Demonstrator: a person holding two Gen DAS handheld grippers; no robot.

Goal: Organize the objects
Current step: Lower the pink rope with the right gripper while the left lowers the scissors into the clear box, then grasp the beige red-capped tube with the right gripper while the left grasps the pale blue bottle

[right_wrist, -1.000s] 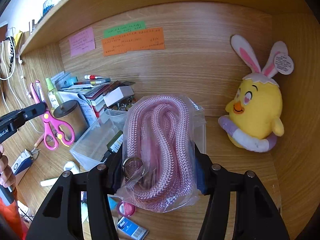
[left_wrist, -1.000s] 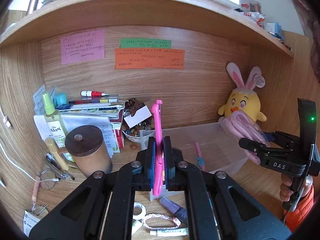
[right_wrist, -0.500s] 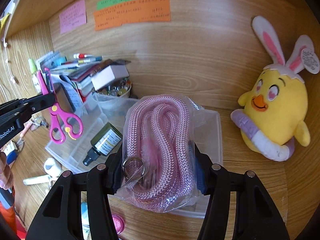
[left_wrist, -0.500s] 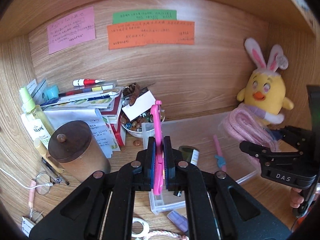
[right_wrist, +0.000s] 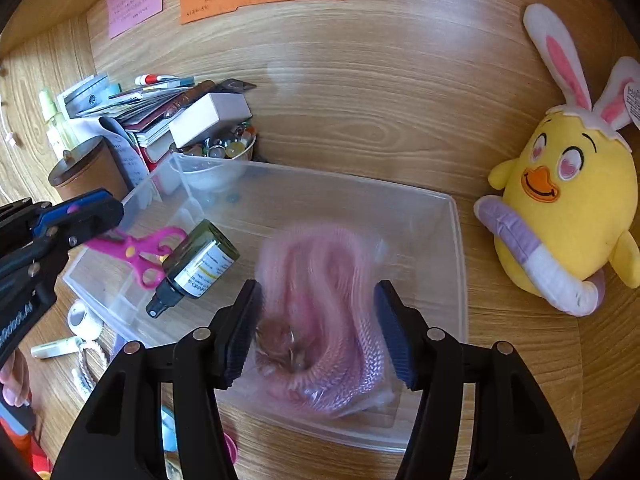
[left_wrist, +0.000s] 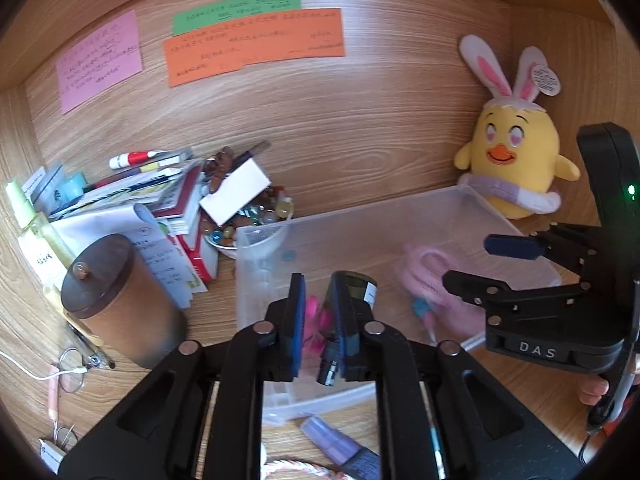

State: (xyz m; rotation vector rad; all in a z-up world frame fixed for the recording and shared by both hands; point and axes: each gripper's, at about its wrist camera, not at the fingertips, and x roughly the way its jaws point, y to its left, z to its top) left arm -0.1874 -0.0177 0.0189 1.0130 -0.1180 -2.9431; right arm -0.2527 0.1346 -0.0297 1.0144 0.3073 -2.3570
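Clear plastic bin [right_wrist: 456, 240]: the largest item and the collecting point, set on the desk against the wooden back panel, so I bring both claws over it. Plush chick [right_wrist: 568, 208]: upright just beside the bin's right wall, outside it, not handled. Brown lidded canister [left_wrist: 116, 300]: stands left of the bin, clear of my approach. Bagged pink rope [right_wrist: 320, 312]: blurred, dropping inside the bin between the pads of my right gripper [right_wrist: 318, 334], whose jaws are opening and no longer press it, a release by my reading. Dark green spray bottle [right_wrist: 200, 264]: lies tilted on the bin floor, nozzle toward me. Pink scissors [right_wrist: 140, 254]: in the bin's left part, beside the bottle; my left gripper [left_wrist: 318, 312] is opening above them, pads apart from the handles, so they are let go. Bowl of glass beads [left_wrist: 248, 224]: behind the bin's left corner.
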